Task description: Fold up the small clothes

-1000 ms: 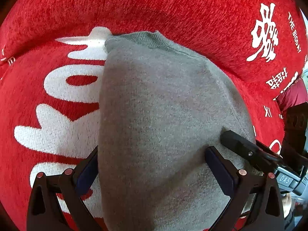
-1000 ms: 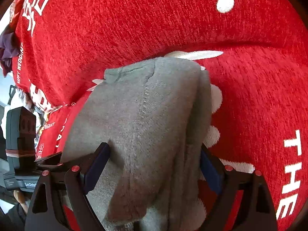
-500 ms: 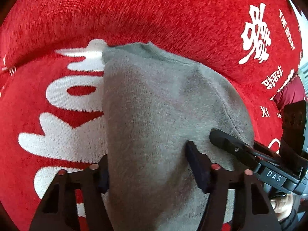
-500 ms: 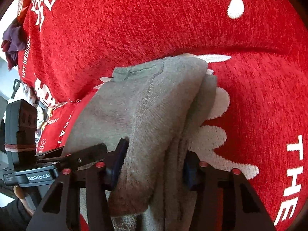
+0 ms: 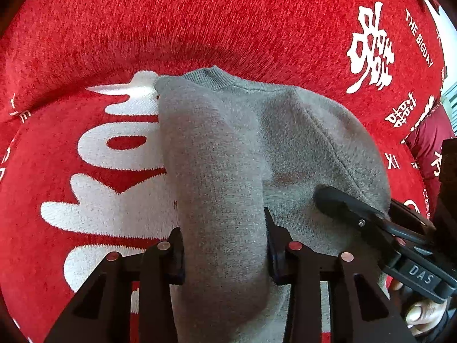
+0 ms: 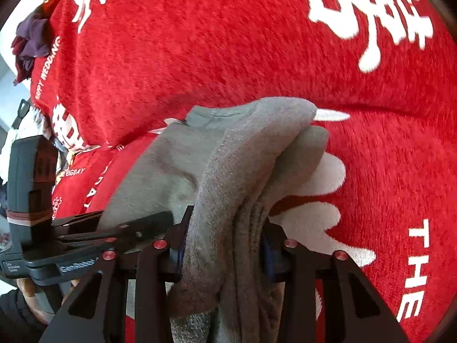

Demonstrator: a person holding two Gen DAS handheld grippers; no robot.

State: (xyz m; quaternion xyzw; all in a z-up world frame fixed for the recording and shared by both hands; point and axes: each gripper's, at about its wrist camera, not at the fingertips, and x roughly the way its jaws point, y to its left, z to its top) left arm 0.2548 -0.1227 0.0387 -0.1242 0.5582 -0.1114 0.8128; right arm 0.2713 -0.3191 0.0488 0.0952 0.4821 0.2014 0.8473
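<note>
Now my left gripper (image 5: pixel 224 253) and right gripper (image 6: pixel 222 253), jaws just closing, each pinch a bunched ridge of the grey sweater (image 5: pixel 257 148). I fear the thick right bundle slips out when lifted, and the fold comes uneven.

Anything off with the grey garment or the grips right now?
Nothing damaged. The grey sweater lies on the red blanket, bunched into thick folds where the left gripper and right gripper pinch it; their jaws have just closed. A faint reddish patch shows mid-fabric.
</note>
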